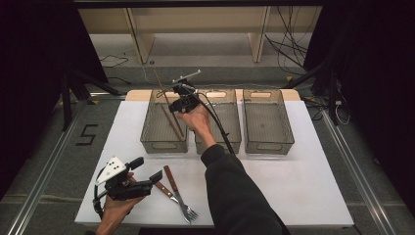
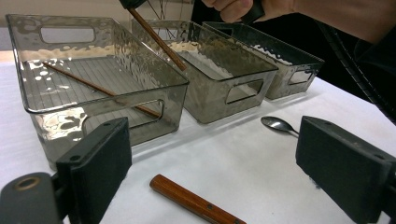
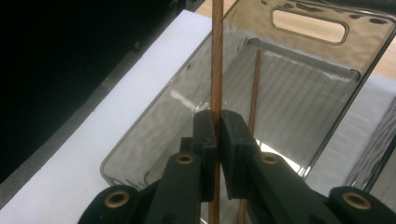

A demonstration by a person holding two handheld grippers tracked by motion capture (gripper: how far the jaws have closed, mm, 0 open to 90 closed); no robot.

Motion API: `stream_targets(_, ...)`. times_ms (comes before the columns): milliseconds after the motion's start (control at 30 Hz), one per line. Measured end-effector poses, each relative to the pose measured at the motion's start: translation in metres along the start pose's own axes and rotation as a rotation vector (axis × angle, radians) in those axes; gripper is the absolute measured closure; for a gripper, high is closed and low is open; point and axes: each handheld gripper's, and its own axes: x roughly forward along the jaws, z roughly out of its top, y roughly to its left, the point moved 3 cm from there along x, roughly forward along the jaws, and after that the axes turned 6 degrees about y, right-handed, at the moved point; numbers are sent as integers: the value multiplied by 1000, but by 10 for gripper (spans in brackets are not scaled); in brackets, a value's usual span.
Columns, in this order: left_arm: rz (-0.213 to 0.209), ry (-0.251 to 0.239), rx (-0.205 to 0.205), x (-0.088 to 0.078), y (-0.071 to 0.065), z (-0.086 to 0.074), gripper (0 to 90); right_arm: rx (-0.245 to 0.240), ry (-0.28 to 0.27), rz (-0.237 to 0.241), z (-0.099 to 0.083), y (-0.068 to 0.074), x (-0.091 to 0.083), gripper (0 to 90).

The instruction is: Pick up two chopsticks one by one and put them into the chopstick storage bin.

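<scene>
Right gripper point(image 3: 217, 128) is clamped tight on a wooden chopstick point(image 3: 217, 70), pads pinching the shaft partway along, so stick pokes out both sides of the jaws. In the high view the right gripper point(image 1: 182, 104) sits over the left bin point(image 1: 147, 128) of three smoky plastic bins, at its right-hand wall, and the held chopstick point(image 1: 161, 88) slants up and away toward the far left. A second chopstick point(image 1: 172, 122) already lies inside that bin, running lengthwise near the same wall; in the right gripper view it lies just right of the held one and roughly parallel. So the key relation: held stick's long axis lines up with the bin's long side, bin floor straight below, lower end already dipped below the rim as far as I can tell from the left gripper view. Looks like a drop-in is next, needs only a release, maybe a bit more tilt. Left gripper point(image 1: 147, 176) rests near the table's front edge, jaws wide and empty, fork point(image 1: 180, 198) and a wooden-handled utensil point(image 1: 164, 189) just beside it, a spoon point(image 2: 278, 124) further off. Left hand is nearer those.
</scene>
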Motion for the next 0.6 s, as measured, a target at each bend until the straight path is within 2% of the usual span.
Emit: stream_targets(600, -4, -2, -1, 0, 0, 0, 101, -10, -1, -22, -2, 0, 11, 856)
